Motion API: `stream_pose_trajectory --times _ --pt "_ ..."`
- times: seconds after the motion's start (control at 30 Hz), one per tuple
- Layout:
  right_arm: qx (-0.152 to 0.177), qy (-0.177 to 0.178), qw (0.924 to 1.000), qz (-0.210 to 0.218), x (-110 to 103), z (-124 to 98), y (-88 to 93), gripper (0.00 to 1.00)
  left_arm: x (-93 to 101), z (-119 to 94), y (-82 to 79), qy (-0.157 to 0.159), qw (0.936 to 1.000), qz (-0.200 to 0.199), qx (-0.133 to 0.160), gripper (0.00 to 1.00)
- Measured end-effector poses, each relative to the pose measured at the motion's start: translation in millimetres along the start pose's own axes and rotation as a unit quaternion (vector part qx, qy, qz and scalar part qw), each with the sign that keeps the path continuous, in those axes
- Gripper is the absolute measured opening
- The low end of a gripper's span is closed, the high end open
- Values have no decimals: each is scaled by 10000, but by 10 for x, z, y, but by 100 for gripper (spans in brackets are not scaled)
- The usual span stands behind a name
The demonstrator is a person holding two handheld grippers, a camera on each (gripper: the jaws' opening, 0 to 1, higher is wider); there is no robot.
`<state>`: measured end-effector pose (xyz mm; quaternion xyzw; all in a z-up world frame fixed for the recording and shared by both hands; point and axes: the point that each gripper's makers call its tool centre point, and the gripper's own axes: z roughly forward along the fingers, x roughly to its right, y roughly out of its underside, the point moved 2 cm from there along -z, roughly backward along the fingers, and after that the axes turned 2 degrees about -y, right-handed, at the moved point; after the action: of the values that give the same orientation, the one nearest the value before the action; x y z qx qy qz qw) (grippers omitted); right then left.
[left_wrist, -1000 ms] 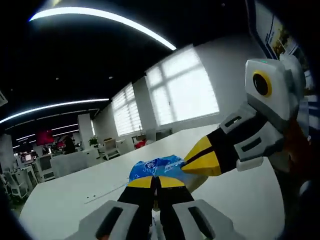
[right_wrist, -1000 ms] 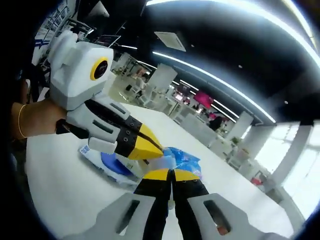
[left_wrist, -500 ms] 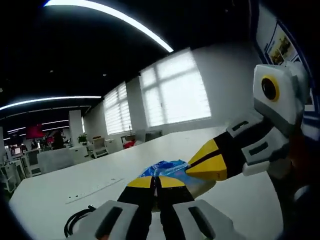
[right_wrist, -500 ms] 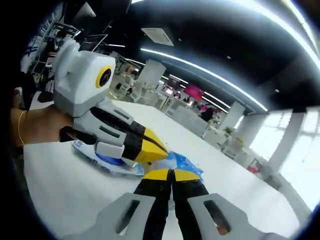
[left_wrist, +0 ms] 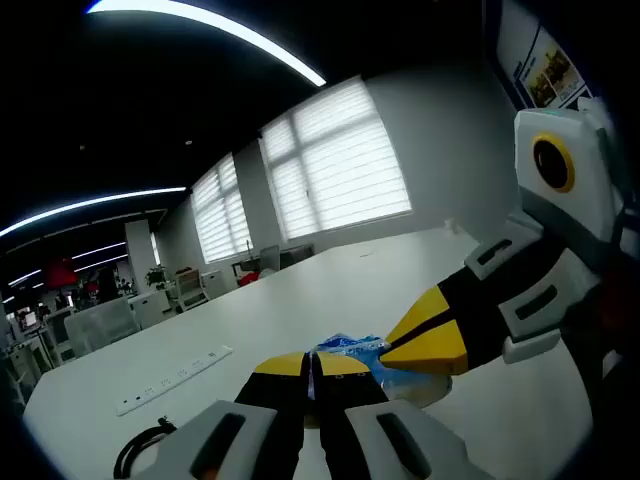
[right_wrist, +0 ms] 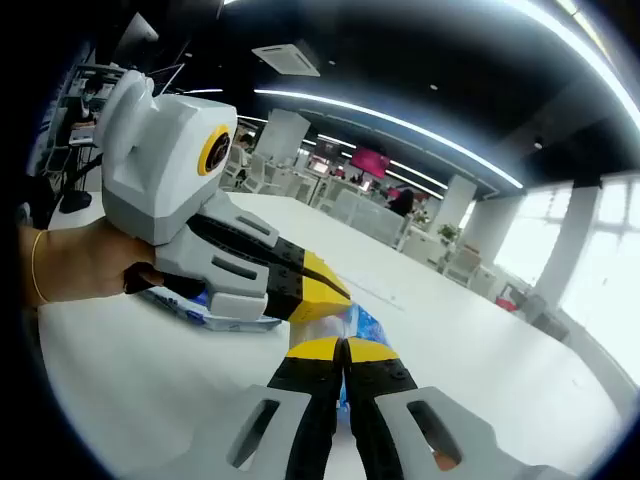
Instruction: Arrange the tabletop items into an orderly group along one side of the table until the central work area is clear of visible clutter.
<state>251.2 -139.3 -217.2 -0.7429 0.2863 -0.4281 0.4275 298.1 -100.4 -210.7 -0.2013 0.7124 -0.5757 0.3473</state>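
Note:
A crumpled blue plastic packet (left_wrist: 352, 348) hangs above the white table (left_wrist: 300, 300), held between both grippers. My left gripper (left_wrist: 311, 364) is shut on its near edge, and my right gripper (left_wrist: 428, 336) comes in from the right, shut on its other side. In the right gripper view the packet (right_wrist: 362, 326) shows just past my right gripper (right_wrist: 340, 349), with the left gripper (right_wrist: 318, 291) reaching in from the left, held by a hand (right_wrist: 75, 265). Under that gripper a flat blue-and-white pack (right_wrist: 205, 312) lies on the table.
A white power strip (left_wrist: 170, 379) and a black cable (left_wrist: 140, 455) lie on the table at the lower left. Office desks and chairs (right_wrist: 300, 190) stand beyond the table, and windows with blinds (left_wrist: 340, 165) line the far wall.
Both grippers have stayed shut on the blue packet. The views have swung, bringing the power strip and cable into sight, and the packet sits lower against the table.

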Motion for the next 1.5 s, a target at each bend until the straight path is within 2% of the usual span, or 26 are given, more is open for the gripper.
stream_pose_trajectory --times 0.07,0.13,0.27,0.4,0.57,0.93,1.07,1.1,1.13,1.23,1.3,1.43,1.5 --pt "-41 26 10000 53 7 21 40 0 0 31 34 35 10000 -55 -13 0" --pt "-66 26 9999 103 3 46 72 0 7 68 78 96 9993 -366 -50 0" --pt "-124 40 9998 168 -8 119 134 0 -9 143 146 75 9993 -296 -201 0" --pt "-237 41 9987 445 -21 219 200 0 -27 226 235 31 9988 -295 -390 0" --pt "-429 62 9976 549 -43 328 297 0 19 340 357 55 9979 -206 -616 0" --pt "-653 23 9933 958 -76 434 455 0 7 451 488 69 9965 -332 -761 0" --pt "-725 -339 9858 1479 -240 497 527 0 -65 499 557 -61 9956 -374 -860 0" --pt "-590 -191 9879 1419 -205 523 515 0 -47 504 562 -7 9954 -464 -841 0" --pt "-624 -193 9884 1371 -222 533 531 0 -46 509 559 -15 9955 -520 -797 0" --pt "-656 -137 9883 1372 -230 568 533 0 -49 519 571 -75 9959 -351 -827 0" --pt "-658 -149 9875 1427 -238 565 528 3 -51 518 558 -73 9962 -311 -815 0" --pt "-572 -143 9873 1476 -225 540 498 18 -86 490 498 -153 9967 -155 -785 0" --pt "-558 -120 9876 1463 -210 530 493 21 -91 471 469 -163 9968 -132 -775 0"
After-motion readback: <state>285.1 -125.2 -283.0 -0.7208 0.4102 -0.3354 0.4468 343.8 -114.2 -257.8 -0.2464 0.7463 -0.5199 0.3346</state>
